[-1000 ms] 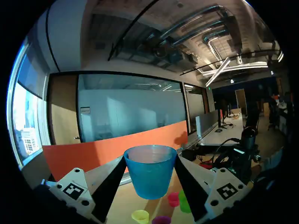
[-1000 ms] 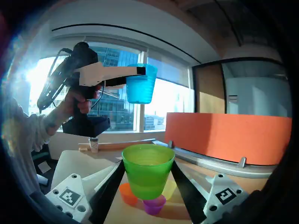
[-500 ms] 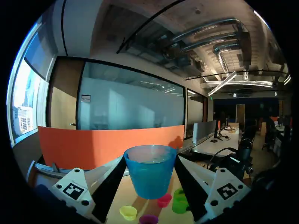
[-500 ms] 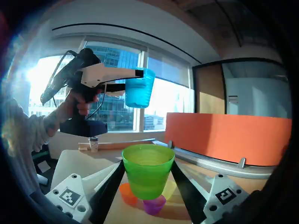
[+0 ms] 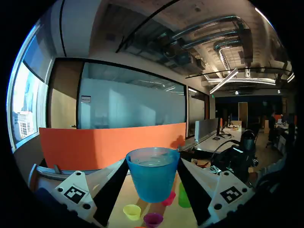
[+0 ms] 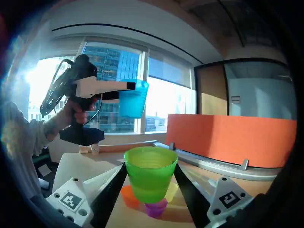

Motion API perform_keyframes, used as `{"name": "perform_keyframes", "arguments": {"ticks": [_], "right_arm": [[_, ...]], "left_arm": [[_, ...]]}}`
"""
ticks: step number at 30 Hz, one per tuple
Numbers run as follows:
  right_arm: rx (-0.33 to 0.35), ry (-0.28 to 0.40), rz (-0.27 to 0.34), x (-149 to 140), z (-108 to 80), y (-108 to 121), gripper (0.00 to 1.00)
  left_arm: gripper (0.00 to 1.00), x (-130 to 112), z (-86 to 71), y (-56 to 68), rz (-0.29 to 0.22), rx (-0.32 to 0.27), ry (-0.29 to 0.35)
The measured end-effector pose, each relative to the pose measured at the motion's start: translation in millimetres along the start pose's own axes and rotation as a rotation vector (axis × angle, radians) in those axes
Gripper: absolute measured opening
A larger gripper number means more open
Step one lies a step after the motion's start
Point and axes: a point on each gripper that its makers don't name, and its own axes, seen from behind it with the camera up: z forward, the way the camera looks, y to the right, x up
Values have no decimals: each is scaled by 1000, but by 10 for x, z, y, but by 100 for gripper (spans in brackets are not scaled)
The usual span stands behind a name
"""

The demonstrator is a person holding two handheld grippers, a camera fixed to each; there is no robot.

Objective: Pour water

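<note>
Blue cup, attitude: the blue cup (image 5: 152, 174) stands upright, mouth up, long axis vertical, wider at the rim than at the base.
Blue cup, contents: water (image 5: 152, 161) shows inside, its surface near the rim.
Blue cup, place: held in the air above the worktop (image 5: 171, 216). In the right gripper view it sits higher than the green cup and in front of the window (image 6: 110, 68).
Left tongs: the left tongs (image 5: 152, 167) are spread to the cup's width, one finger pressed on each side of the blue cup below its rim.
Left hand: a hand (image 6: 78, 110) with a pale sleeve (image 6: 22, 133) grips the handle of the left tongs.
Green cup, attitude: the green cup (image 6: 151, 174) is upright, mouth up, long axis vertical. Its contents cannot be told.
Green cup, place: held above the worktop, on the side away from the window and nearer the orange panel (image 6: 231, 138) along the worktop's far edge.
Right tongs: the right tongs (image 6: 151, 169) pinch the green cup, both fingers against its wall.
Worktop: a yellow cup (image 5: 132, 211), a purple cup (image 5: 153, 219) and a pink cup (image 5: 169, 198) stand upright near one another below the blue cup.
</note>
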Motion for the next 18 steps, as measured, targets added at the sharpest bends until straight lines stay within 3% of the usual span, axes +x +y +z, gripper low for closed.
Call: {"name": "perform_keyframes", "arguments": {"ticks": [9, 18], "right_arm": [[-26, -11, 9, -33, -119, 96, 89], [-54, -19, 13, -11, -243, 195, 89]], "left_arm": [[87, -299, -130, -8, 22, 1, -26], [88, -538, -221, 69, 25, -16, -38]]}}
